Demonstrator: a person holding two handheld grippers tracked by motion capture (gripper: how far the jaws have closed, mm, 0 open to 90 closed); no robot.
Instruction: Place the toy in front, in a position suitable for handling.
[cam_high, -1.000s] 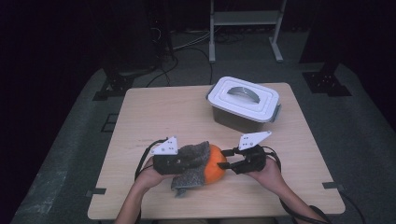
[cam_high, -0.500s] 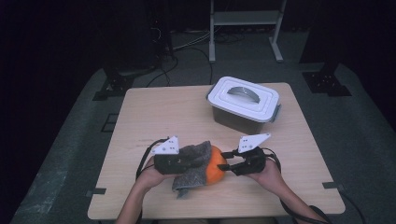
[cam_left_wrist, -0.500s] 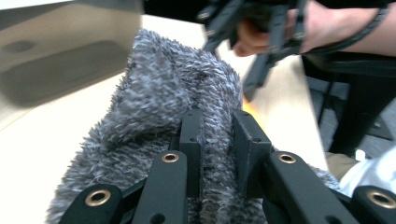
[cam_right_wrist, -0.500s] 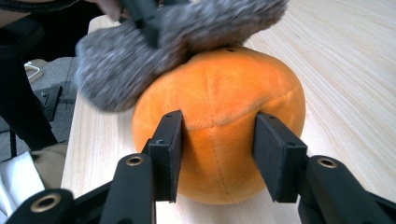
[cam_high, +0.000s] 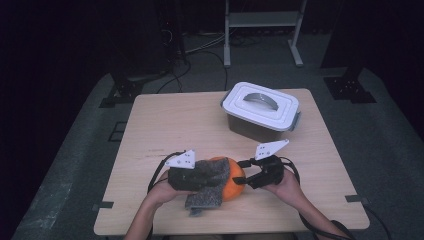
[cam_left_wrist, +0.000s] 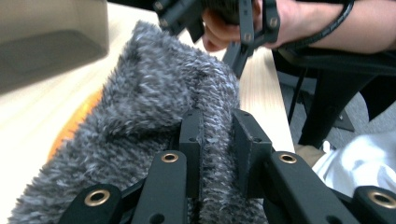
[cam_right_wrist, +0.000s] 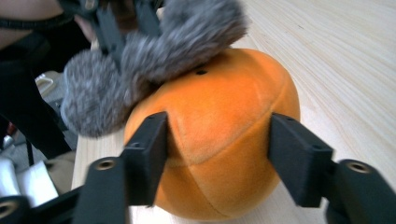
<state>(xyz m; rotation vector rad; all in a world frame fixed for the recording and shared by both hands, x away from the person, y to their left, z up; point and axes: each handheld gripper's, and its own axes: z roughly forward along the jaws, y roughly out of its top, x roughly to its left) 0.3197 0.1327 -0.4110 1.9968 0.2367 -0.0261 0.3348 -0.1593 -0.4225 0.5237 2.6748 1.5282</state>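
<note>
Grey fuzzy cloth (cam_high: 210, 182), clenched in left jaws, drapes orange plush ball (cam_right_wrist: 219, 140); right jaws have just been opening around it.

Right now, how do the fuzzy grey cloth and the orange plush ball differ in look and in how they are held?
The fuzzy grey cloth is shaggy and limp; the orange plush ball is smooth, round and seamed. The left gripper pinches the cloth shut; the right gripper straddles the ball, its jaws just opening. The cloth drapes over the ball, which rests on the table. Both are soft.
</note>
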